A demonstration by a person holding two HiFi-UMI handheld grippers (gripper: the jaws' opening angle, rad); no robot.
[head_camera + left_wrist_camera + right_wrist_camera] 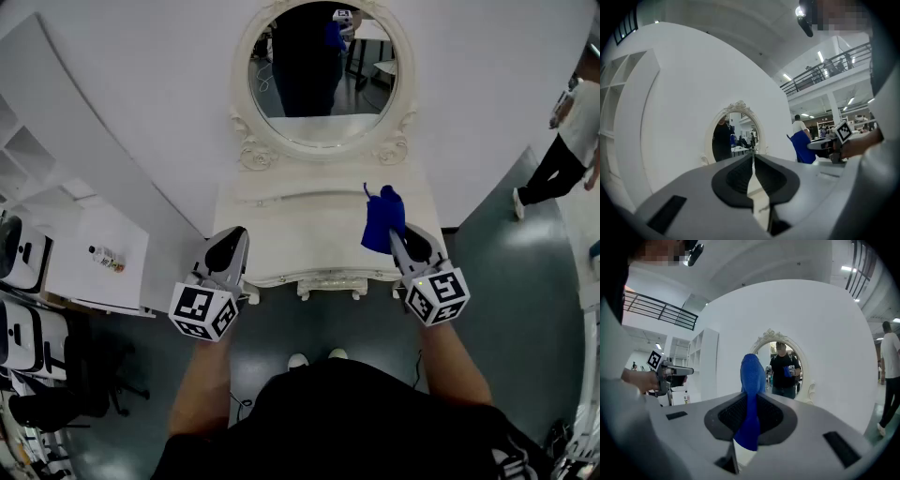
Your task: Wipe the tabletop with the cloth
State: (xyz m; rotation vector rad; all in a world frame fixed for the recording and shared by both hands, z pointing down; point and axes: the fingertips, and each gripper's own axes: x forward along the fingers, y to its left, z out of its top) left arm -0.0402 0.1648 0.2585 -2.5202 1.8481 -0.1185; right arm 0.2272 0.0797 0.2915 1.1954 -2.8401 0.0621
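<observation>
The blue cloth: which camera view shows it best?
The right gripper view: the blue cloth fills the centre, pinched between the jaws of the right hand-held gripper. The head view shows it bunched above the tabletop; the left gripper view shows it small, right of centre.

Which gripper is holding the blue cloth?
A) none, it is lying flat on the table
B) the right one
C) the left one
B: the right gripper is shut on the blue cloth, which sticks up between its jaws, while the left gripper has its jaws together with nothing in them.
</observation>
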